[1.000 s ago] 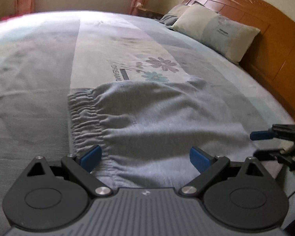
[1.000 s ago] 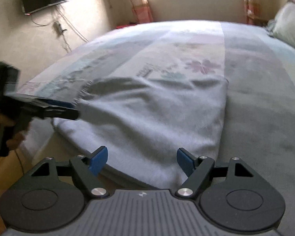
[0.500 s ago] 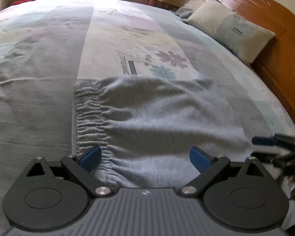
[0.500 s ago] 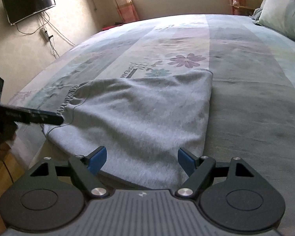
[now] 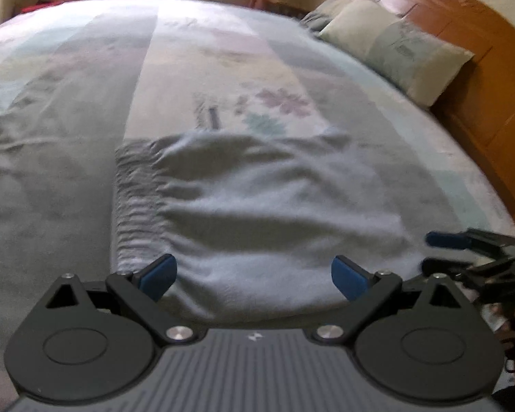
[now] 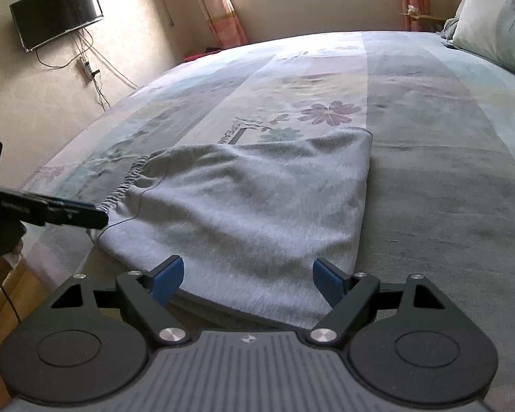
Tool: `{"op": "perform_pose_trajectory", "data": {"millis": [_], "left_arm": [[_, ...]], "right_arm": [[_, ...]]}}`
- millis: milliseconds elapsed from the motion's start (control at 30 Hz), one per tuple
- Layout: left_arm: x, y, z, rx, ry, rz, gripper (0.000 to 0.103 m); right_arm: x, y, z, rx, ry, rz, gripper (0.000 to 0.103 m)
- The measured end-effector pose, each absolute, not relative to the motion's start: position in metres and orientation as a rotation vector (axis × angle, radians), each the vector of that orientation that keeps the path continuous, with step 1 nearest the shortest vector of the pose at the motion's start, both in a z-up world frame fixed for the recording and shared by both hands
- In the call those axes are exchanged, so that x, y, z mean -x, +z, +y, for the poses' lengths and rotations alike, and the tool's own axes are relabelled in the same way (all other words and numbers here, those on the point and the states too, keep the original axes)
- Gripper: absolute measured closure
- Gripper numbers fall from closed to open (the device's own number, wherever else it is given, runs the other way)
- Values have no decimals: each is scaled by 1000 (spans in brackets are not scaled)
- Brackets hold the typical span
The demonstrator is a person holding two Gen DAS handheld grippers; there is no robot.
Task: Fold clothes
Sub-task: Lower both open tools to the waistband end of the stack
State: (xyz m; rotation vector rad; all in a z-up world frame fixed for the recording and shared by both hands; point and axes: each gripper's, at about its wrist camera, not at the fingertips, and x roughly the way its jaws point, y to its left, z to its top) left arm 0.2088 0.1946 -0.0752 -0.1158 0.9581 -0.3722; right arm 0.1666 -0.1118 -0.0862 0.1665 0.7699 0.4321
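Both my left gripper point(image 5: 254, 276) and right gripper point(image 6: 249, 276) hover spread apart over the grey fleece elastic-waisted garment point(image 6: 257, 206); I'd pinch matching edges evenly.

Bed point(image 6: 446, 178) — grey garment point(image 6: 257, 213); pillows point(image 5: 401, 48) on it.

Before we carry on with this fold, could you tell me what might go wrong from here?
Both the left gripper and the right gripper are open and hold nothing, so the grey garment could be pushed into creases rather than picked up. Its near edge lies by the bed's edge and might slide off.
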Motion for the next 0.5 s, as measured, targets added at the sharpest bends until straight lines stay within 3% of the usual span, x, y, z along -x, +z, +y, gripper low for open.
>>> {"op": "perform_pose_trajectory", "data": {"millis": [267, 500], "left_arm": [[-208, -83, 188, 136, -373, 979, 7], [-208, -53, 227, 212, -333, 860, 7]], "right_arm": [[-164, -90, -109, -204, 501, 838, 11], [-175, -92, -136, -348, 480, 837, 8]]}}
